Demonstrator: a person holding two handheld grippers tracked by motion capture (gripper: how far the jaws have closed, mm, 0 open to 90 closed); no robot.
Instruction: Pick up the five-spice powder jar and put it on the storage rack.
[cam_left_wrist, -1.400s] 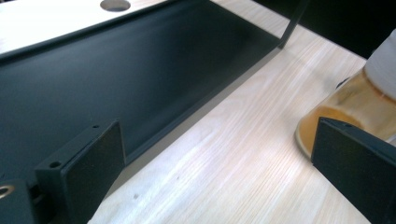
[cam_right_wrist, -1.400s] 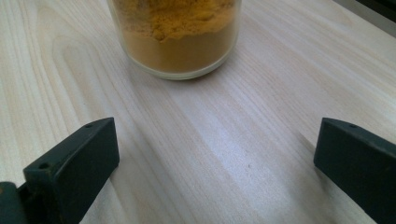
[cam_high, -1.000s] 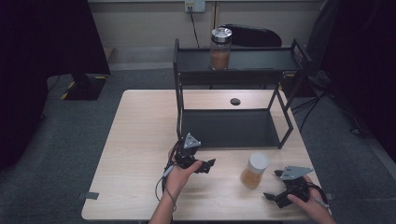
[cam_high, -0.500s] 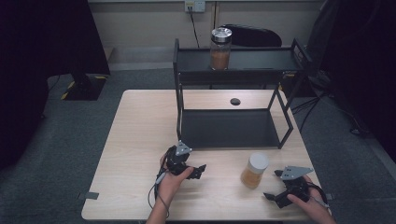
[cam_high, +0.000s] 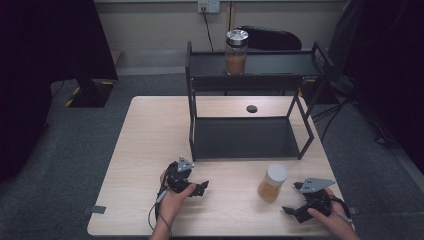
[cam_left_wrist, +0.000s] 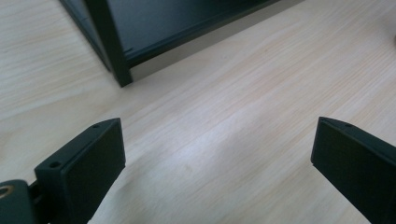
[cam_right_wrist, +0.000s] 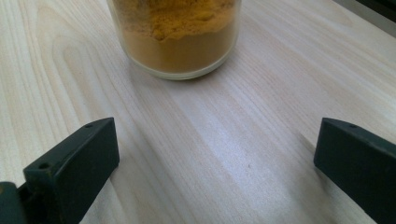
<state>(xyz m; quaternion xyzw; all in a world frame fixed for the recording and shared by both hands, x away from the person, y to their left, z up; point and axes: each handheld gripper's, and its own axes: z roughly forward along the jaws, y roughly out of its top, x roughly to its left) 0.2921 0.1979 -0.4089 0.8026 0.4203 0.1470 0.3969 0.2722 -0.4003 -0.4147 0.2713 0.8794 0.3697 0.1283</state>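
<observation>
Two jars of orange-brown powder are seen from the high view, and one of them (cam_high: 236, 51) already stands upright on the top tier of the black shelf rack (cam_high: 250, 140), at about twelve o'clock from the table's middle. The other jar (cam_high: 272, 182), white-lidded, stands upright on the wooden table (cam_high: 150, 145) at about five o'clock, in front of the rack and apart from it. The work is judged to be roughly half done: one jar shelved, one not yet gripped. The right gripper (cam_high: 295, 199) is held low at about four o'clock from that jar, near it but not touching, with its jaws spread. The left gripper (cam_high: 201, 187) is held near the table's front edge at about seven o'clock, well apart from the jar, jaws likewise spread and empty. A small dark disc (cam_high: 252, 108) is seen on the table behind the rack. No label or writing can be made out on either jar.

From the left gripper view, the jaws are seen parted wide over bare wood, with a leg and the lower tier of the rack (cam_left_wrist: 116, 51) at about eleven o'clock. No writing is visible.

From the right gripper view, the jaws are seen wide apart, with the jar's glass base (cam_right_wrist: 177, 42) straight ahead at twelve o'clock, not yet between them. The powder is plainly seen through the glass; no brand or label is shown on this side.
</observation>
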